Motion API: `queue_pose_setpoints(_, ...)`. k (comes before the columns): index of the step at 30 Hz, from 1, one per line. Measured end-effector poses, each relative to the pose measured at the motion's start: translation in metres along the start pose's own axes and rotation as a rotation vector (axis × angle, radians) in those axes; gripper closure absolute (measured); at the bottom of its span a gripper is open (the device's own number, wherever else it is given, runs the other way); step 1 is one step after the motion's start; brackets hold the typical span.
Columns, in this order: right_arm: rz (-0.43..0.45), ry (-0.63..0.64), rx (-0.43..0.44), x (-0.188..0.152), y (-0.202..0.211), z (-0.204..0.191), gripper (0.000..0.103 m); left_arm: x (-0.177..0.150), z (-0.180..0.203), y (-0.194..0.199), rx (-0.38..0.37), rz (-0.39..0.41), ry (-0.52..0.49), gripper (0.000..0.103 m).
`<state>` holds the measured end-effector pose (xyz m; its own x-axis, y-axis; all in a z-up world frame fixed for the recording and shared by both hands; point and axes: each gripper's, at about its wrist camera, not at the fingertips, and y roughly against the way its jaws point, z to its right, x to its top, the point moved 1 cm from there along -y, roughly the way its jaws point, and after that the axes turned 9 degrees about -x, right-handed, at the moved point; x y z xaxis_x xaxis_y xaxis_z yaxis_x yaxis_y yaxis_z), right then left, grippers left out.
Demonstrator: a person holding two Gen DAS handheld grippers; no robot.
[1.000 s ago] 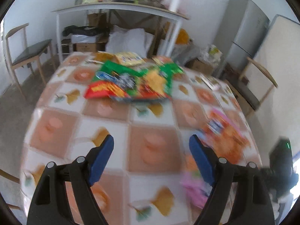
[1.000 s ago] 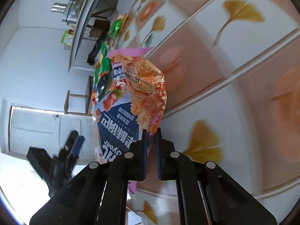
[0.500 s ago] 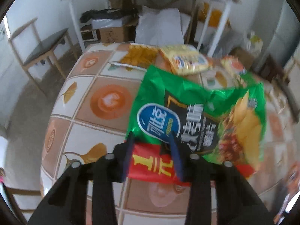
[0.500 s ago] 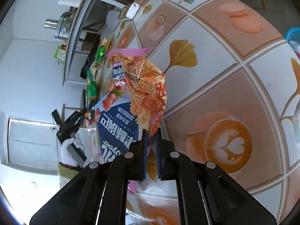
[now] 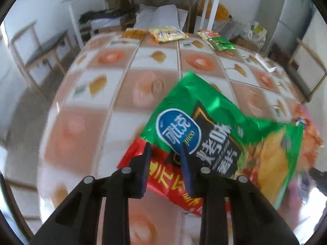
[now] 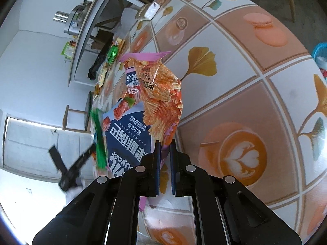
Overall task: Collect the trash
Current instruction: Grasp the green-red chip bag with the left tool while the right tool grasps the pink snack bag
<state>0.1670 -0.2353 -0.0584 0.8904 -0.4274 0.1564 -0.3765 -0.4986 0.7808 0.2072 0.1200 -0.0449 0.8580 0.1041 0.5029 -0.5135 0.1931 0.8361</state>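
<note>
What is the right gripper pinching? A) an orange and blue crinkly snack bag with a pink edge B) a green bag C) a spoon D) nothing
A: the right gripper is shut on the orange and blue crinkly snack bag, held up above the table.

Glossy crinkled foil-plastic green snack bag (image 5: 216, 122) and orange snack bag (image 6: 157, 94); smooth printed tablecloth (image 6: 255, 94); matt black plastic jaws.

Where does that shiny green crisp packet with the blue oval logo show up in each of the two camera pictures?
Left wrist view: the shiny green crisp packet fills the centre-right, lifted off the table, pinched along with a red packet in the left tongs.
Right wrist view: only a thin, blurred green sliver at left, seen edge-on.
Shared landmark: the orange-and-blue snack packet in the right tongs, glimpsed at the left view's right edge.
</note>
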Motion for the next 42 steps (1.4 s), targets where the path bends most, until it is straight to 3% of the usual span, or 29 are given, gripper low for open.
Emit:
queue_pose_setpoints(6, 0.024, 0.021, -0.014, 0.003, 0.009, 0.001, 0.096, -0.047, 0.006, 0.036, -0.079, 0.033, 0.087, 0.062)
queue_pose_setpoints(10, 0.045, 0.025, -0.021, 0.004, 0.013, 0.001, 0.096, -0.065, 0.005, 0.08, -0.092, 0.149, 0.103, 0.051)
queue_pose_setpoints(12, 0.055, 0.03, -0.029, 0.004, 0.013, 0.002, 0.096, -0.073, 0.009, 0.092, -0.173, 0.133, 0.093, 0.05)
queue_pose_setpoints(16, 0.05, 0.011, -0.027, 0.002, 0.01, 0.01, 0.096, -0.1, 0.02, 0.079, -0.43, -0.026, 0.194, 0.048)
queue_pose_setpoints(18, 0.045, -0.007, -0.019, 0.002, 0.008, 0.012, 0.096, -0.107, 0.019, 0.063, -0.473, -0.052, 0.286, 0.048)
queue_pose_setpoints(22, 0.042, -0.004, -0.016, -0.001, 0.009, 0.011, 0.096, -0.104, 0.007, 0.042, -0.494, -0.004, 0.434, 0.048)
queue_pose_setpoints(27, 0.036, 0.011, -0.025, -0.004, 0.007, 0.01, 0.096, -0.087, 0.009, 0.034, -0.433, 0.042, 0.455, 0.048)
queue_pose_setpoints(30, 0.029, 0.004, -0.026, -0.006, 0.005, 0.012, 0.096, -0.073, 0.018, 0.029, -0.34, 0.055, 0.393, 0.049)
queue_pose_setpoints(32, 0.027, 0.003, -0.028, -0.006, 0.004, 0.013, 0.096, -0.068, 0.019, 0.027, -0.285, 0.065, 0.349, 0.053)
queue_pose_setpoints(36, 0.029, 0.002, -0.029, -0.007, 0.006, 0.013, 0.096, -0.063, 0.019, 0.021, -0.203, 0.08, 0.282, 0.074)
queue_pose_setpoints(42, 0.036, -0.02, 0.0, -0.006, 0.009, 0.02, 0.096, -0.057, 0.023, 0.018, -0.213, 0.107, 0.235, 0.086)
